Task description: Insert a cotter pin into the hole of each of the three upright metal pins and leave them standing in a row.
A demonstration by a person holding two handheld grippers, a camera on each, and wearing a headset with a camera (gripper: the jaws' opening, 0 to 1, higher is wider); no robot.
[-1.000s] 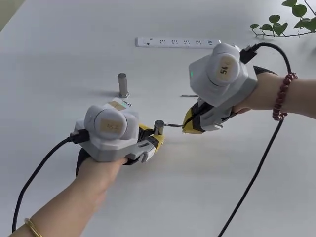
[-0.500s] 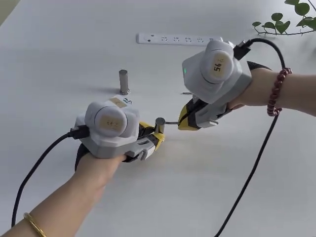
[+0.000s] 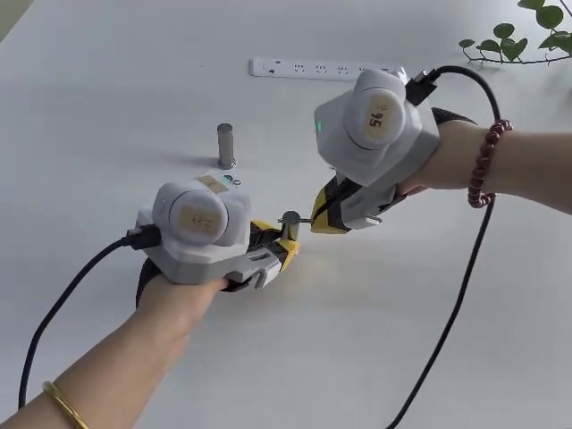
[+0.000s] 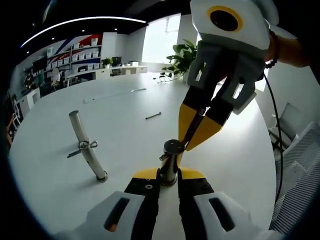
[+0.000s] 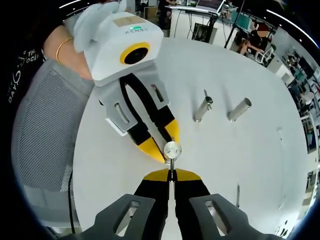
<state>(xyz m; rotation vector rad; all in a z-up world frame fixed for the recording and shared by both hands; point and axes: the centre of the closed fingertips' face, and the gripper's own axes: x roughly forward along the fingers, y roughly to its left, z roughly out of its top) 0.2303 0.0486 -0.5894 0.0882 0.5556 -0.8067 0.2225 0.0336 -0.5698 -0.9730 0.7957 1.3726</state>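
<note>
While the left gripper point(image 3: 279, 253) clamps an upright metal pin point(image 3: 289, 222) mid-worktop point(image 3: 134, 80), the right gripper point(image 3: 318, 221) pinches a cotter pin point(image 3: 303, 222) roughly level, tip at the pin's upper end. Can't tell from the head view if it's in the hole. Second pin point(image 3: 225, 146) stands bare toward the far edge, power strip point(image 3: 322, 68) along that edge, plant point(image 3: 523, 36) at the far right corner. Left gripper view: own jaws pressed on the metal pin's lower shaft. Right gripper's yellow tips come in from above, cotter pin angled down to just under the pin's cap. Third pin point(image 4: 87, 150) stands off to the left with a fitted cotter pin point(image 4: 85, 146) through it, and a spare cotter pin point(image 4: 153, 115) lies loose farther back. Right gripper view: own jaws squeezed tight on the cotter pin, its tip meeting the held pin's top, the other two pins beyond it.
</note>
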